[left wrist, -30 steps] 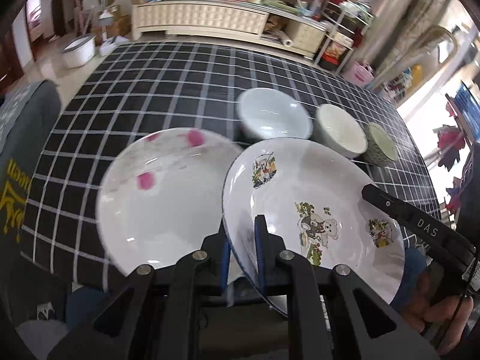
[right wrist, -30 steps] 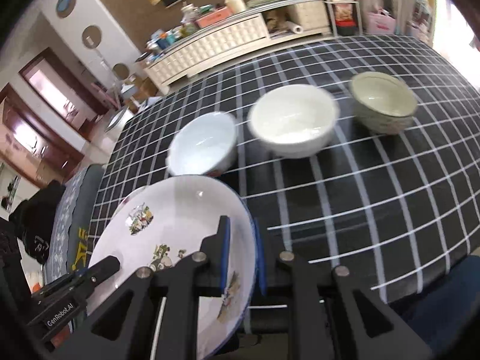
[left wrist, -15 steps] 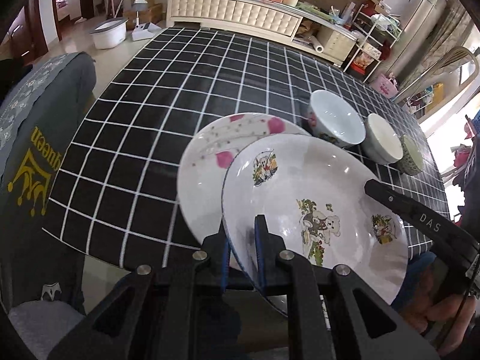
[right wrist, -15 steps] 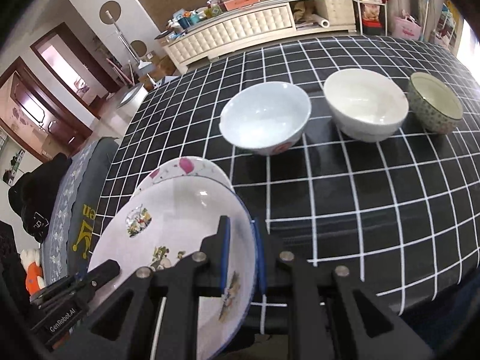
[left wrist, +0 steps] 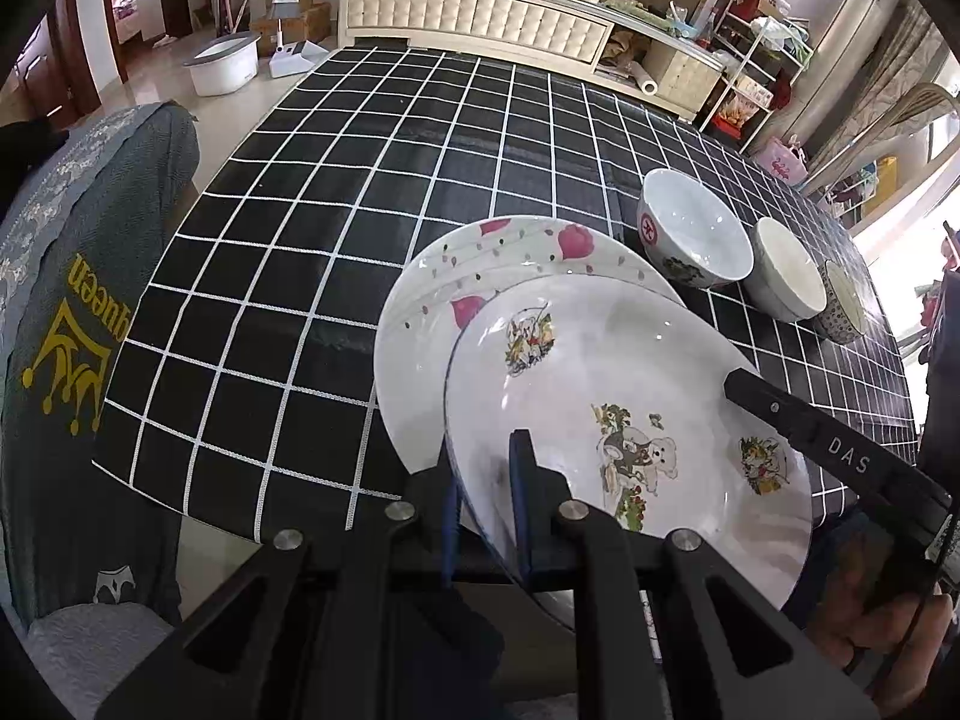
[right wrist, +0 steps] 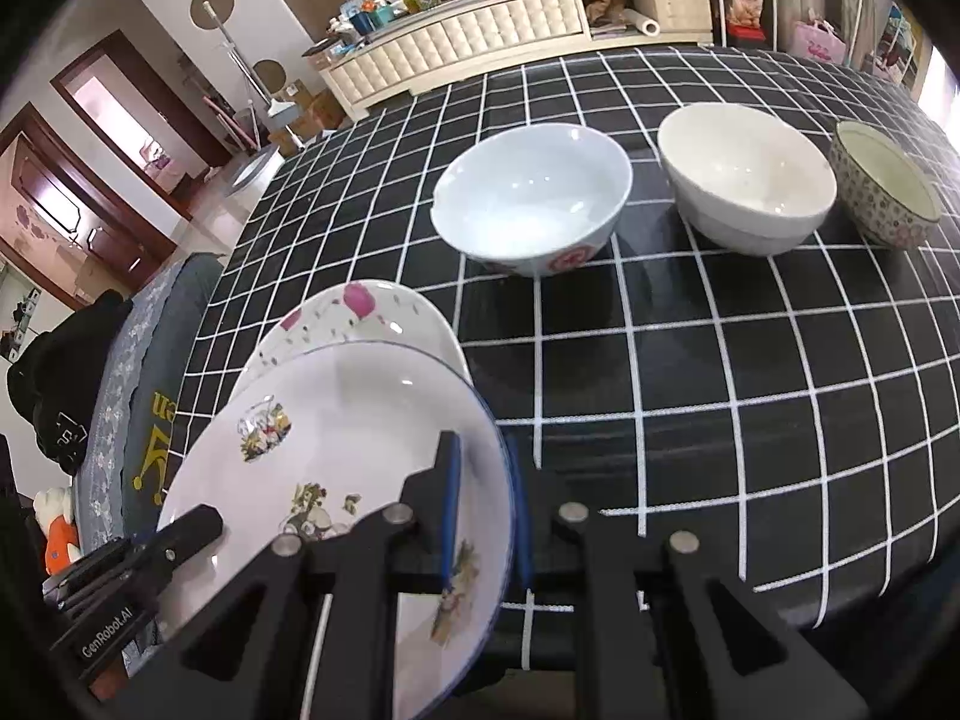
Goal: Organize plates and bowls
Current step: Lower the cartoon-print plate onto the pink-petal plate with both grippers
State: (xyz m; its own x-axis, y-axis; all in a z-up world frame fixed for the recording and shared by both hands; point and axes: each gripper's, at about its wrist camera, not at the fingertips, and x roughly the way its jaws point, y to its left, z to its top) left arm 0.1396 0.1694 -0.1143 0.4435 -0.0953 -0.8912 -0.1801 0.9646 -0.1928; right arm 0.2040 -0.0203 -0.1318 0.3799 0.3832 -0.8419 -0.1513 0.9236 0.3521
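Rim of the cartoon-print plate (left wrist: 600,372), low in the frame, is pinched by the left hand-held gripper (left wrist: 485,498) and the right hand-held gripper (right wrist: 485,504); its near edge is cut off behind them. It overlaps and half hides the pink-flowered plate (left wrist: 480,264) on the checked tabletop (left wrist: 336,228). Two plates. Farther right stand three bowls: red-marked bowl (left wrist: 693,237), plain white bowl (left wrist: 783,277), patterned bowl (left wrist: 843,300). A cluttered sideboard (left wrist: 474,15) crosses the top.
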